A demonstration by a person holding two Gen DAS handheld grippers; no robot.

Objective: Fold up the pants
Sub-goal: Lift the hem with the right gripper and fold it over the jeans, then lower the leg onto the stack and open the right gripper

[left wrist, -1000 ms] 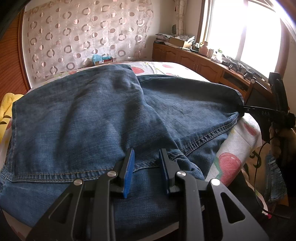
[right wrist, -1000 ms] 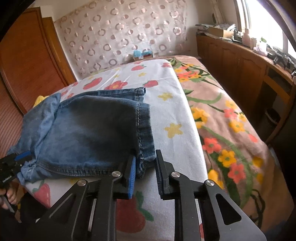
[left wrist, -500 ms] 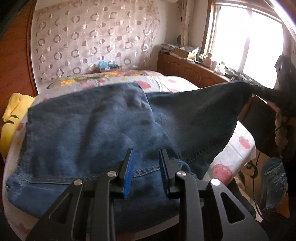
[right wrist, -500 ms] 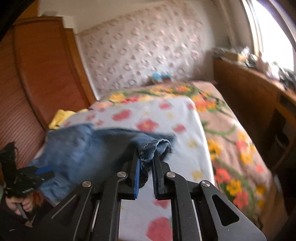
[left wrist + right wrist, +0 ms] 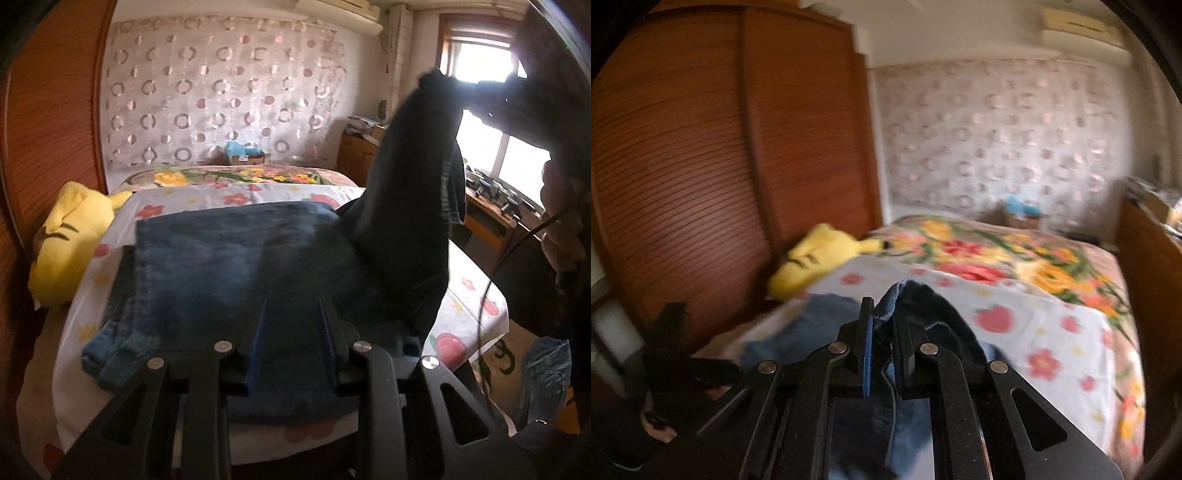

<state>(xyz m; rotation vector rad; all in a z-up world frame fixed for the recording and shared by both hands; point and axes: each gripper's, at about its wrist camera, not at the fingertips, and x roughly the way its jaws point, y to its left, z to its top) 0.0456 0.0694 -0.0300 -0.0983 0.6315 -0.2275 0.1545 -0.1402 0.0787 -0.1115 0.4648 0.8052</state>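
Left wrist view: the left gripper [image 5: 291,332] sits nearest, its blue-padded fingers [image 5: 256,343] standing apart with denim filling the gap; whether they pinch the cloth cannot be told. The pants [image 5: 229,266] lie on the bed sheet [image 5: 85,306], folded, with one corner lifted high at the right. That raised corner ends in the right gripper [image 5: 461,83], seen only as a dark backlit shape. This lifted fabric blocks part of the window [image 5: 517,151].

Right wrist view: the right gripper [image 5: 884,332] is narrowed onto a hem of the pants [image 5: 923,310], cloth bunched between the pads. The left gripper [image 5: 679,354] shows low at the left, blurred.

Farther off: a yellow plush toy [image 5: 70,243] beside the wooden wardrobe [image 5: 701,147], a floral blanket [image 5: 997,251], and the patterned curtain [image 5: 221,96].
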